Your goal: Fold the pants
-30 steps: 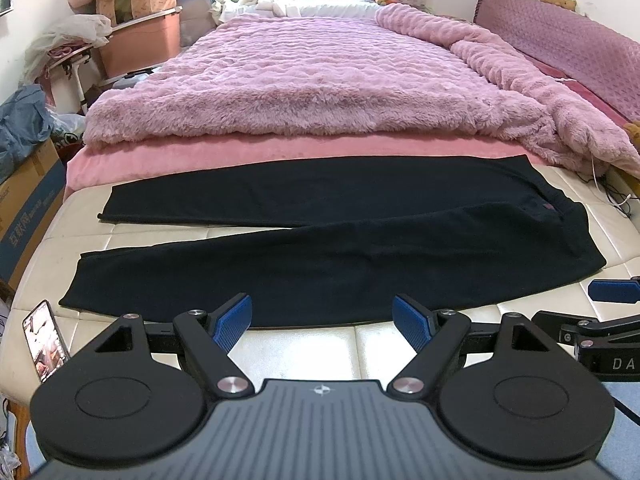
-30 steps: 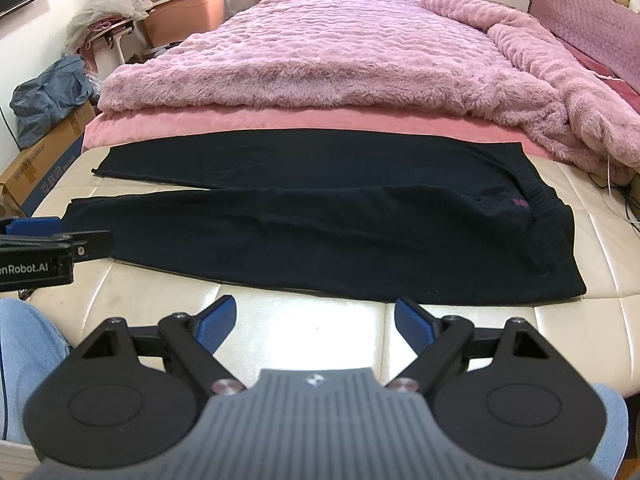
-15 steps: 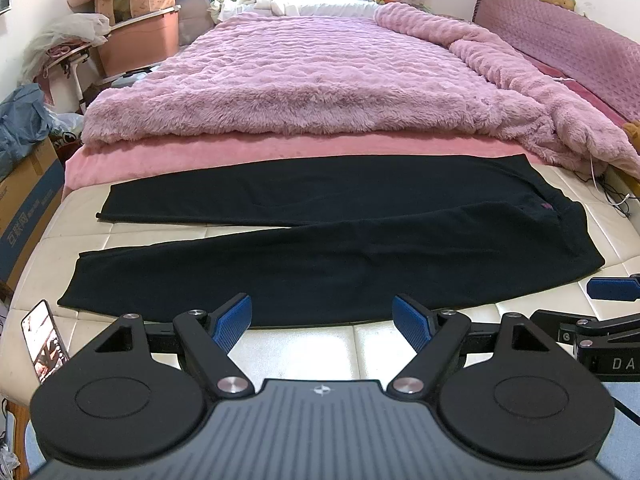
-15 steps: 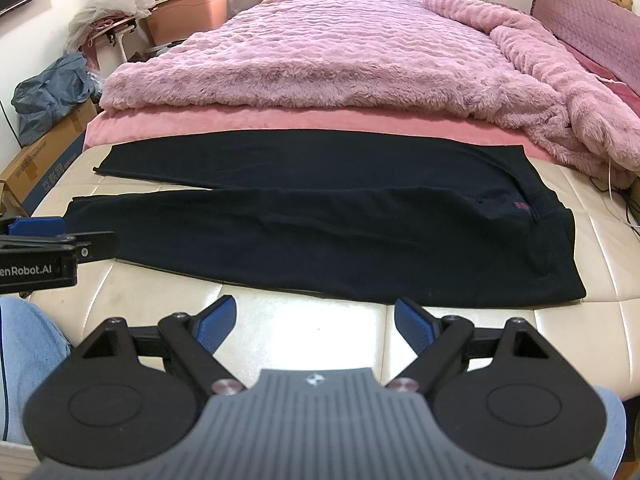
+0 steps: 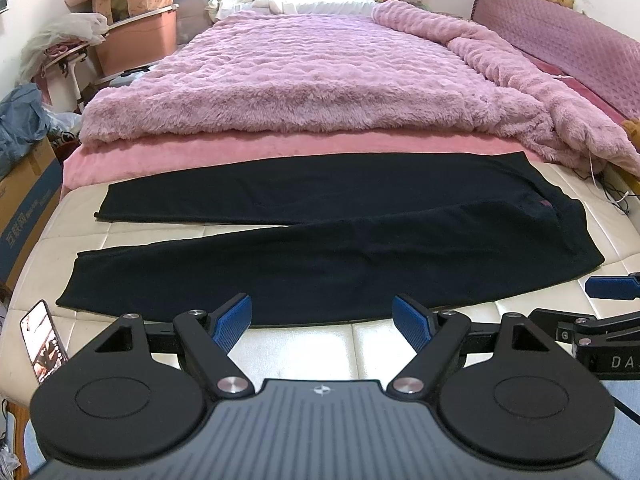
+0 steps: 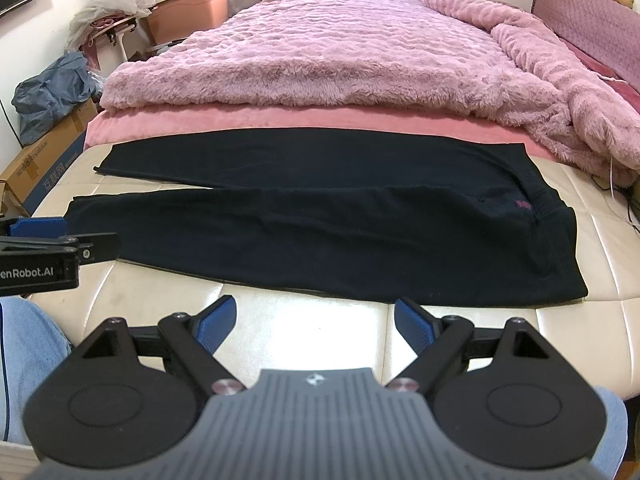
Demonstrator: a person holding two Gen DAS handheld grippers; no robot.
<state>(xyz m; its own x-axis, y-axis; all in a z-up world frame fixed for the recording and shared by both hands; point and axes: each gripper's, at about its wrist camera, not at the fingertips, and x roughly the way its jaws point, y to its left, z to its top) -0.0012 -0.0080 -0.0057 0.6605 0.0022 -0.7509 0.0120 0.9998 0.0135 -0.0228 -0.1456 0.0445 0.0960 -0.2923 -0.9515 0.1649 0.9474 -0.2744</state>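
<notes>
Black pants [image 5: 320,240] lie flat on the cream mattress [image 5: 312,344], waist to the right, the two legs spread apart toward the left; they also show in the right wrist view [image 6: 340,232]. My left gripper [image 5: 322,320] is open and empty, just short of the near leg's front edge. My right gripper [image 6: 316,322] is open and empty, over bare mattress [image 6: 320,320] in front of the pants, nearer the waist. Each gripper shows at the edge of the other's view: the right one [image 5: 608,288], the left one [image 6: 40,228].
A fluffy pink blanket [image 5: 320,80] covers the bed behind the pants. A phone [image 5: 44,340] lies at the mattress's front left corner. Cardboard boxes [image 5: 24,192] and bins stand left of the bed. Cables [image 5: 616,200] trail at the right.
Both grippers have crept slightly forward and lifted a little; the pants lie unchanged and both grippers stay open.
</notes>
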